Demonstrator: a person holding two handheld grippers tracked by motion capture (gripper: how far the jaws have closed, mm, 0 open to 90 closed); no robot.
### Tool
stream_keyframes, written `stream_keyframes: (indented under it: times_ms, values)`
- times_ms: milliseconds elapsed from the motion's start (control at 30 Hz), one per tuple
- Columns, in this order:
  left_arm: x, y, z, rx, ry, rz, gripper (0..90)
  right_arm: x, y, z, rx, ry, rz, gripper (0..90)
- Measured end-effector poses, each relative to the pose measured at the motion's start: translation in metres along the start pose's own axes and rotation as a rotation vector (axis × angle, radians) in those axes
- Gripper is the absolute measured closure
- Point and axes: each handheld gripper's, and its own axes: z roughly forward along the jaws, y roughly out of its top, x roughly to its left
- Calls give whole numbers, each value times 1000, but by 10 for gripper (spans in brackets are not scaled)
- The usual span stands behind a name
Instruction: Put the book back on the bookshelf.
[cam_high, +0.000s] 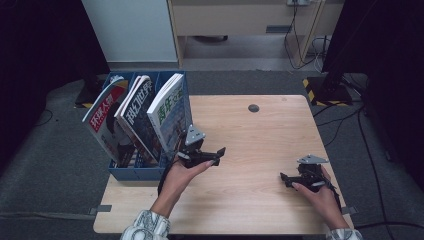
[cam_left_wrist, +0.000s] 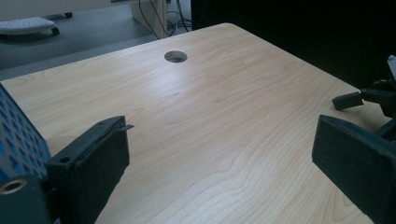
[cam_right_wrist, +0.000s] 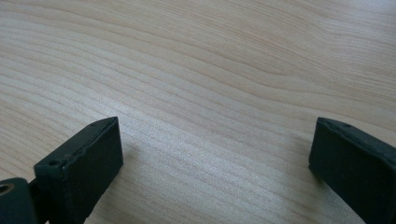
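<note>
Left claw (cam_high: 220, 152) sits near the surface's (cam_high: 260, 135) left edge, jaws wide apart w/ nothing between, just beside the blue file rack (cam_high: 142, 172) at the left edge. Rack holds three upright magazines (cam_high: 167, 112), leaning. Nearest one is just beside the left claw, not touching as far as can be told. Right claw (cam_high: 286, 179) is near the front right corner, jaws also apart over bare wood. A round cable hole (cam_high: 253, 108) lies near the far edge.

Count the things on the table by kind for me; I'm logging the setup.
Magazines: 3
Blue file rack: 1
Grippers, left and right, both with fingers apart: 2
Total: 6
</note>
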Motion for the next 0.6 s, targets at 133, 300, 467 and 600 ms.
stream_keyframes:
  times_ms: [133,300,467,600]
  values:
    - [-4,0,5,6,-7,6,41,0,0,0,0,0,0,31]
    - [-8,1,11,11,-12,10,42,0,0,0,0,0,0,31]
    - [-12,1,16,16,-17,15,43,0,0,0,-1,1,-2,31]
    - [-15,1,19,14,-23,22,44,0,0,-1,0,2,-2,31]
